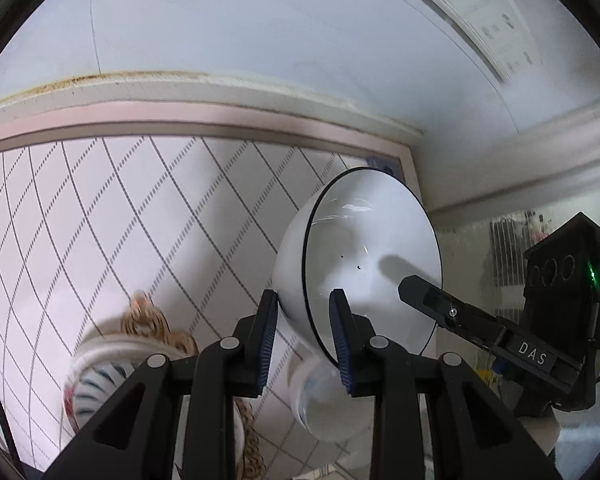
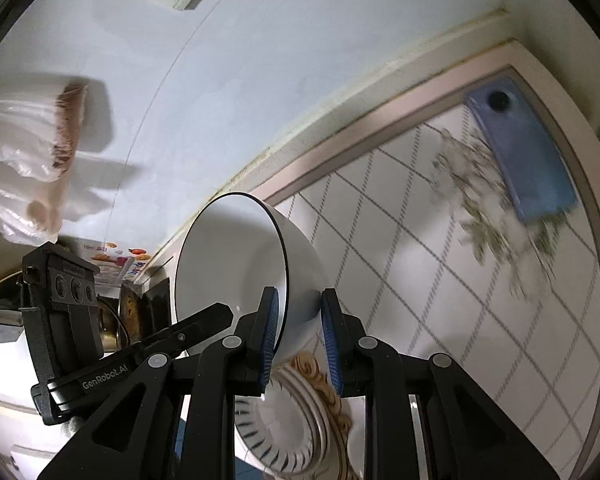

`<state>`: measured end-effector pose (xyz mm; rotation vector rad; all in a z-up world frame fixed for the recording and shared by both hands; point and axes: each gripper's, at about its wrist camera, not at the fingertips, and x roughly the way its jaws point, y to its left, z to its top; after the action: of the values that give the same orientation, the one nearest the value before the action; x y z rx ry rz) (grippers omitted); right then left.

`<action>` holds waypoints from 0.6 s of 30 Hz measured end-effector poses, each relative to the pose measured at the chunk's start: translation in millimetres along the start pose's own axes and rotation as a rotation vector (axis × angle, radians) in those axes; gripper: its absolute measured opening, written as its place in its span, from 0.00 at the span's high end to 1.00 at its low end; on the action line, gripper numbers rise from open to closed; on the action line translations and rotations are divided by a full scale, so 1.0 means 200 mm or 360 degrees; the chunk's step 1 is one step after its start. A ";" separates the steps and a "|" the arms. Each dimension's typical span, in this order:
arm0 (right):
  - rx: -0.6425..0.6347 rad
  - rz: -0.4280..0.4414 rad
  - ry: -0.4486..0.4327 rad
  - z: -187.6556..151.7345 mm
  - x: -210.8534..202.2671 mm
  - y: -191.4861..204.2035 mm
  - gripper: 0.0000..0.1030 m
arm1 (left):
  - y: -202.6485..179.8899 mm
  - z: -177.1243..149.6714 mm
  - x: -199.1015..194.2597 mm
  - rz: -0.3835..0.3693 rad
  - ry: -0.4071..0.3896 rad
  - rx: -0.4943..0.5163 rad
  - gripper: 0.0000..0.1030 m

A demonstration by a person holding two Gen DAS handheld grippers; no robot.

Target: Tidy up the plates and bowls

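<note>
Aloft, white bowl [image 1: 364, 256] pinched between both tongs [image 1: 304, 336].

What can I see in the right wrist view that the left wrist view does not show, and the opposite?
Only the right wrist view shows the blue phone on the tablecloth and the plastic bag at the wall. Only the left wrist view shows the clear glass below. Both show the white bowl pinched at its rim by the left gripper and right gripper, and the striped bowl beneath.
</note>
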<state>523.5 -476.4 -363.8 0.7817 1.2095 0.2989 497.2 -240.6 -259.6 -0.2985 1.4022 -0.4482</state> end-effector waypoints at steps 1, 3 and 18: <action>0.0009 -0.0003 -0.0006 -0.04 -0.03 -0.01 0.77 | -0.01 -0.04 0.01 -0.0003 0.0010 0.0012 0.77; 0.0020 -0.0007 -0.0020 -0.12 -0.11 -0.04 0.77 | -0.04 -0.11 0.03 -0.0007 0.0029 0.0038 0.77; 0.0148 -0.0154 0.0009 -0.63 -0.37 -0.37 0.77 | -0.18 -0.45 0.27 0.0049 0.0220 0.0181 0.77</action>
<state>369.0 -524.9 -378.3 0.8005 1.2693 0.1664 410.6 -291.6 -303.7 -0.1553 1.5075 -0.5294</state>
